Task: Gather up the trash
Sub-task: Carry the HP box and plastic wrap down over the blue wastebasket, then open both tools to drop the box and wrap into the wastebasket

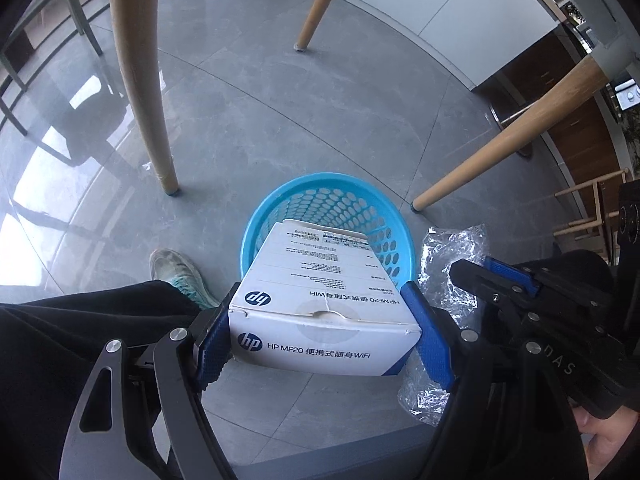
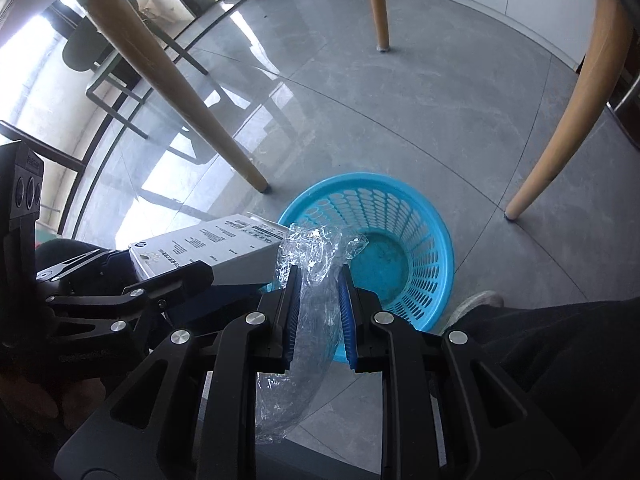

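While both claws hang over the blue basket (image 2: 416, 236) on the floor, we are at the drop-off step. Our left claw (image 1: 324, 336) clamps the white box (image 1: 320, 304) across its width, its far end above the rim. Our right claw (image 2: 318, 312) pinches the clear plastic wrap (image 2: 316, 280) just beside it. Next we judge both must let go over the opening.

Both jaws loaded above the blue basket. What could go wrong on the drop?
1. The white box is wide against the basket mouth and sits over its near rim; released here, it may catch the rim and tip out.
2. The clear plastic wrap is light and crinkly; it may cling to the right gripper pads or drift onto the floor.
3. The left gripper and right one hang close together; they could bump while opening.
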